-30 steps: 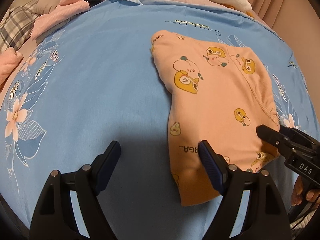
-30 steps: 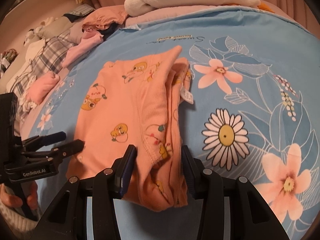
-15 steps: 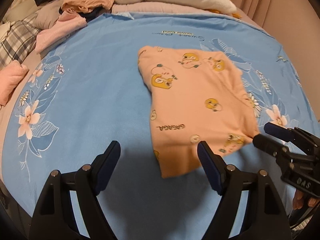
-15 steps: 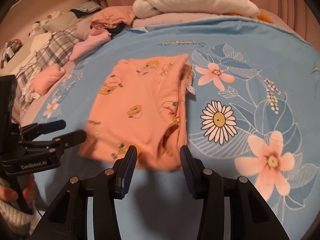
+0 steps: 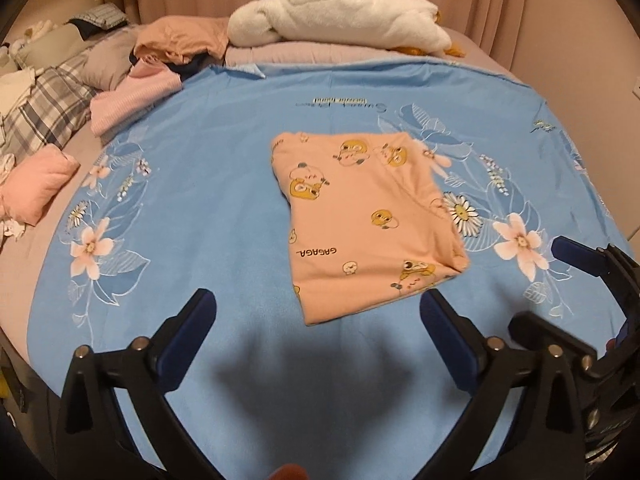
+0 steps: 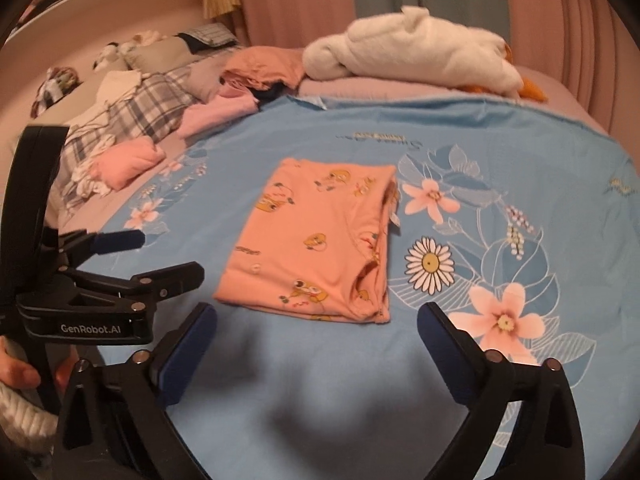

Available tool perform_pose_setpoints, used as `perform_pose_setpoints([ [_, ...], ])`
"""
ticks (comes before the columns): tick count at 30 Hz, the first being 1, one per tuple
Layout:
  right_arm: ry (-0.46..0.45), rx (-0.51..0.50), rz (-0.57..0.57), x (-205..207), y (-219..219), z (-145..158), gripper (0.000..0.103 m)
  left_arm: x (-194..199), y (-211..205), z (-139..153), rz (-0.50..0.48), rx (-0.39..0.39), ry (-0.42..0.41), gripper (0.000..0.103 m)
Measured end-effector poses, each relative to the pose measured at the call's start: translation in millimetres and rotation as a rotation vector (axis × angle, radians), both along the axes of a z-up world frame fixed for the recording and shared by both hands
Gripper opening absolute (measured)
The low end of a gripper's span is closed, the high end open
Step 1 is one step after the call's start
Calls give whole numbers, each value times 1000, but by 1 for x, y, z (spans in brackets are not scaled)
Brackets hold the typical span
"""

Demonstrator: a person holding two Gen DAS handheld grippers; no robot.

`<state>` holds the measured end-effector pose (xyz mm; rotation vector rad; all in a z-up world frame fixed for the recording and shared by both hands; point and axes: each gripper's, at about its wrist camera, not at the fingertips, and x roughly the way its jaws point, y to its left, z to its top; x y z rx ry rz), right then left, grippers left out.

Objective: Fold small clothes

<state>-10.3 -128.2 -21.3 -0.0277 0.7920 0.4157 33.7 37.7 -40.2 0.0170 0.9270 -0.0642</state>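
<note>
A small orange garment (image 5: 360,216) with yellow cartoon prints lies folded flat on the blue floral sheet (image 5: 192,208). It also shows in the right wrist view (image 6: 316,240), its layered edges on the right side. My left gripper (image 5: 318,320) is open and empty, just short of the garment's near edge. My right gripper (image 6: 316,332) is open and empty, also just short of that edge. Each gripper shows in the other's view, the right one (image 5: 560,292) and the left one (image 6: 160,256), both with jaws apart.
A pile of unfolded clothes (image 5: 160,52) and a white plush blanket (image 5: 340,20) lie at the far end of the bed. A folded pink piece (image 6: 128,160) and plaid fabric (image 6: 132,116) lie at the left. Curtains hang behind.
Both grippers have pulled back from the garment and risen. The right gripper, which was narrowed around the garment's near edge, has let go and opened wide. The garment now lies flat.
</note>
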Motion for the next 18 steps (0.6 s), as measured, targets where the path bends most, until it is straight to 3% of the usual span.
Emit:
perform_pose_setpoints([
  [18,-86,-40,-3,-23,8,23,102,-27,-5,24,13,23,-28,103],
])
